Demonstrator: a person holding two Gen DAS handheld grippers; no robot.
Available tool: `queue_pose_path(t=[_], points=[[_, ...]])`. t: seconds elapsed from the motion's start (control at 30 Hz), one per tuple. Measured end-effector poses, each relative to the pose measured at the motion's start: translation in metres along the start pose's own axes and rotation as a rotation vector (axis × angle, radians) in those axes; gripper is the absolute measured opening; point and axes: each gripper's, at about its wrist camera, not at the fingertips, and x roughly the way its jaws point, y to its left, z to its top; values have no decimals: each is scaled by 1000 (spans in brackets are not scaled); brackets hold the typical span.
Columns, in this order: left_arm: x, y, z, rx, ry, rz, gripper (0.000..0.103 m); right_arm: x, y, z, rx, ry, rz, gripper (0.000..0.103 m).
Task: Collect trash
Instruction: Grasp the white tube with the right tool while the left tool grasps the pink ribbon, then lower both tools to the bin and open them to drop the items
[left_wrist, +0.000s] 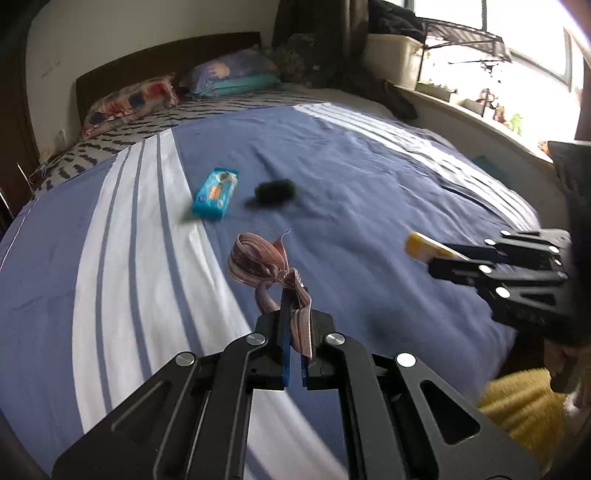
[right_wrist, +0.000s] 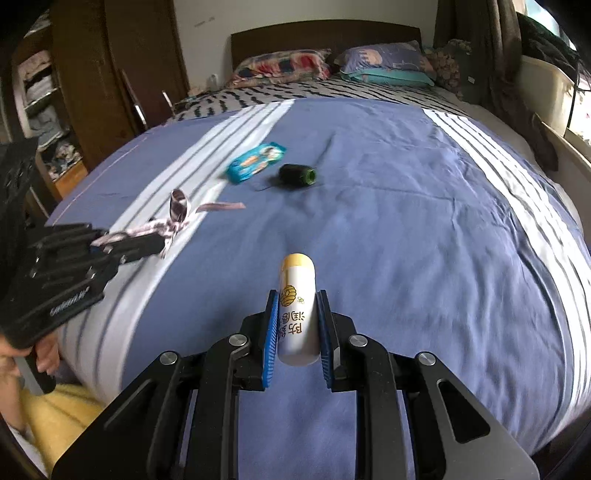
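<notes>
My left gripper (left_wrist: 295, 314) is shut on a pink striped ribbon (left_wrist: 258, 262) and holds it above the blue bedspread; the gripper and ribbon also show in the right wrist view (right_wrist: 177, 218). My right gripper (right_wrist: 297, 306) is shut on a white tube with a yellow cap (right_wrist: 297, 302), held above the bed; the tube also shows in the left wrist view (left_wrist: 421, 245). A blue packet (left_wrist: 216, 194) (right_wrist: 256, 158) and a dark green thread spool (left_wrist: 275, 190) (right_wrist: 297, 174) lie side by side on the bedspread further up the bed.
The bed (right_wrist: 406, 206) has a blue spread with white stripes, and pillows (right_wrist: 284, 66) at the headboard. A wardrobe (right_wrist: 92, 74) stands left. A window ledge with a bin (left_wrist: 399, 59) runs along the right. A yellow cloth (left_wrist: 524, 410) lies below the bed's foot.
</notes>
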Motion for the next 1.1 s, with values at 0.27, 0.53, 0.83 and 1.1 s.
queue_pose_path(t=[0.27, 0.53, 0.83, 1.1], points=[[-72, -34, -81, -22, -18, -41, 3, -47, 34, -60, 1, -7, 21, 21], [-108, -58, -148, -66, 18, -120, 3, -76, 54, -128, 36, 20, 64, 21], [-81, -84, -215, -103, 175, -214, 3, -59, 64, -193, 76, 144, 79, 21], [-13, -84, -262, -166, 339, -241, 3, 8, 61, -240, 88, 288, 52, 21]])
